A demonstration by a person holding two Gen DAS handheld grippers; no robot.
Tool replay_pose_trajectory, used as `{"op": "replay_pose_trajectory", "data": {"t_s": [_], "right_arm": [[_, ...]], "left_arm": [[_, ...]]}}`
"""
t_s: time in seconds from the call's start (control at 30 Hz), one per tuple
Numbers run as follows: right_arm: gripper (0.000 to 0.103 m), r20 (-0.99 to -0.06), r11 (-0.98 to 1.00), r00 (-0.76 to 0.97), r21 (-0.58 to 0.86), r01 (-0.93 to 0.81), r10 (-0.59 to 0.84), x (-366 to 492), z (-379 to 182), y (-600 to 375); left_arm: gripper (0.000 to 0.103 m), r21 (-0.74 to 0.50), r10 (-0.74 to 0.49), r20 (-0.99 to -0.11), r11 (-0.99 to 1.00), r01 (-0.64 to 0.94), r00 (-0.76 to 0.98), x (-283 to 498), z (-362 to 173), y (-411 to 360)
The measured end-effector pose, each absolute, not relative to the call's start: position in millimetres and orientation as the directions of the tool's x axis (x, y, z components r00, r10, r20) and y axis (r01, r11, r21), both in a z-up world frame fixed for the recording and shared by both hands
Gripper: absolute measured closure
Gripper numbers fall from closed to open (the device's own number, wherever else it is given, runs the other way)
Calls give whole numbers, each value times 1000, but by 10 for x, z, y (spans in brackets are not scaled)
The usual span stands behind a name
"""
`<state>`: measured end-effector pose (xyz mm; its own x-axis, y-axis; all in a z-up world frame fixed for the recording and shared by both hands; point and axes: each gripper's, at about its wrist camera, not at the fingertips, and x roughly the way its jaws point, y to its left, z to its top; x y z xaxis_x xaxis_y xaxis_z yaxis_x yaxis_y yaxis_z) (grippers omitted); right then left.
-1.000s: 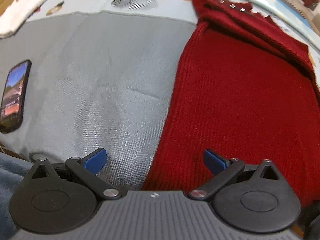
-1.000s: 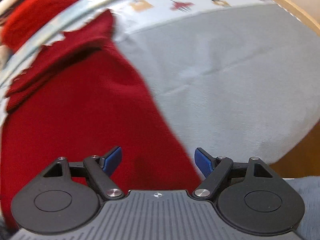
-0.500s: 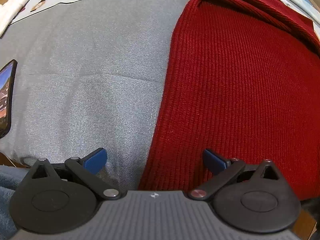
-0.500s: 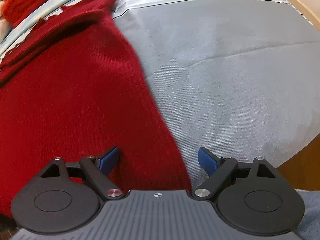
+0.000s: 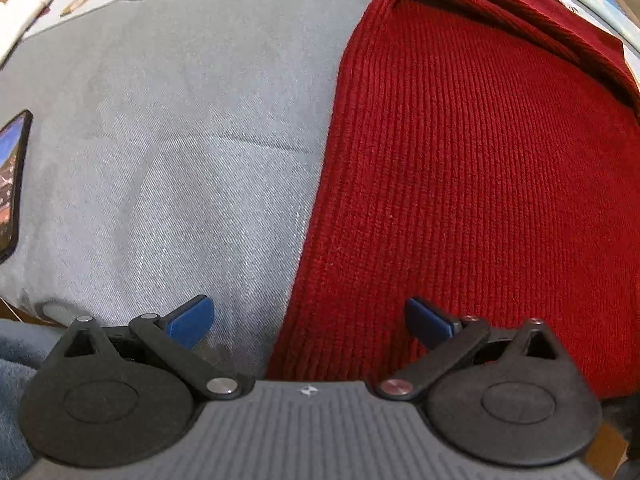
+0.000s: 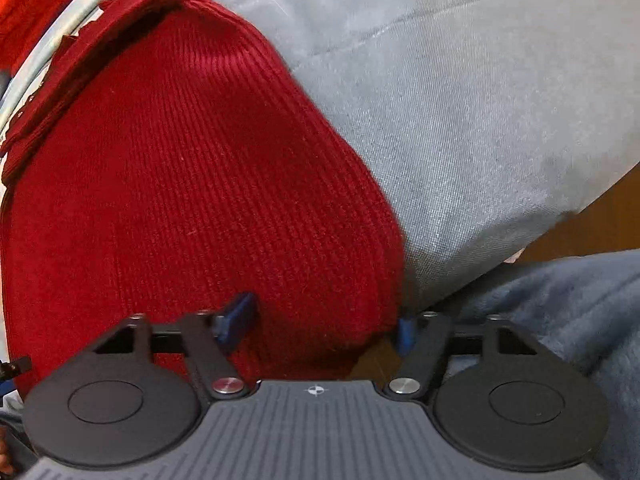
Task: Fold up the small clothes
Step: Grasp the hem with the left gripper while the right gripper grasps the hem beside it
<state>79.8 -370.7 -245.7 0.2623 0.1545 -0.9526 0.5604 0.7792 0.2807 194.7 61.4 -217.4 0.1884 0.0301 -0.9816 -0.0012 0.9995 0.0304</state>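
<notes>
- Left gripper [image 5: 308,322]: its jaws stand wide apart with nothing between the blue pads, just as in the earlier frames. The left pad is over the grey cloth [image 5: 192,168], the right pad over the red knit garment [image 5: 472,184], so the garment's left edge runs up between the jaws. The view has changed little in the last half second; compared with a second ago the gripper has come closer to the fabric.
- A phone [image 5: 12,184] lies well out to the left of the left jaw, on the grey cloth, as before.
- Right gripper [image 6: 326,324]: its jaws are also spread wide and grip nothing. The garment's [image 6: 192,184] near right corner now lies between them, bunched against the right pad. Half a second ago the corner ended ahead of the jaws; the gripper has since moved forward around it.
- To the right of the right jaw, a blue fleece fabric [image 6: 560,300] fills more of the view than earlier.
</notes>
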Motion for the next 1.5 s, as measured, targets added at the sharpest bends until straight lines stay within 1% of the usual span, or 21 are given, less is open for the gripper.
{"op": "replay_pose_trajectory", "data": {"t_s": [0.03, 0.07, 0.1, 0.13, 0.17, 0.2, 0.23, 0.3, 0.33, 0.5, 0.7, 0.77, 0.9, 1.03, 1.17, 1.33, 1.4, 1.5], "right_arm": [[54, -949, 779, 275, 287, 557, 153, 778, -2427, -3707], [60, -947, 779, 285, 289, 556, 148, 757, -2396, -3706], [73, -945, 778, 294, 292, 556, 145, 744, -2366, -3710], [85, -939, 777, 310, 303, 551, 147, 731, -2336, -3707], [85, -934, 780, 326, 311, 543, 146, 730, -2302, -3695], [86, -935, 787, 330, 301, 538, 132, 724, -2268, -3661], [86, -935, 796, 334, 293, 530, 121, 710, -2237, -3625], [87, -929, 812, 355, 284, 510, 102, 674, -2172, -3540], [87, -923, 810, 371, 294, 507, 102, 653, -2132, -3523], [88, -878, 759, 459, 388, 522, 133, 462, -1837, -3629], [88, -818, 714, 549, 488, 502, 173, 424, -1509, -3701], [88, -814, 715, 554, 493, 496, 177, 380, -1413, -3712], [89, -815, 709, 546, 501, 496, 194, 379, -1409, -3810], [89, -816, 682, 532, 523, 511, 226, 196, -1299, -3809], [89, -815, 649, 530, 538, 538, 236, 129, -1202, -3848], [89, -812, 623, 532, 548, 558, 239, 486, -1104, -3926], [89, -810, 619, 535, 552, 559, 239, 737, -1067, -3982], [89, -805, 604, 537, 565, 562, 253, 1280, -1065, -4111]], "left_arm": [[0, 15, 14, -984, 1000, 7, 176, 1951, -2171, 608], [4, 4, 1, -985, 1000, 21, 173, 1946, -2161, 602], [10, -6, -13, -983, 999, 39, 181, 1929, -2134, 583], [24, -17, -28, -981, 998, 58, 193, 1910, -2097, 565], [49, -28, -44, -977, 997, 78, 208, 1885, -2051, 549], [60, -43, -63, -974, 994, 96, 217, 1857, -2009, 539], [78, -48, -70, -972, 994, 99, 224, 1832, -1982, 547], [84, -60, -82, -968, 993, 97, 236, 1785, -1935, 582], [94, -70, -89, -967, 994, 88, 239, 1769, -1908, 608], [95, -163, -167, -947, 986, 38, 274, 1643, -1668, 799], [96, -253, -260, -905, 965, 66, 338, 1378, -1278, 846], [96, -282, -288, -897, 957, 65, 337, 1280, -1215, 882], [96, -325, -327, -886, 944, 63, 329, 1183, -1042, 913], [96, -378, -372, -869, 925, 50, 327, 988, -860, 1033], [96, -411, -399, -859, 911, 31, 322, 970, -807, 1099], [96, -433, -416, -853, 901, 19, 316, 1200, -729, 1094], [96, -429, -412, -854, 903, 19, 318, 1379, -678, 1092], [96, -430, -406, -853, 903, -1, 329, 1852, -639, 1015]]}}
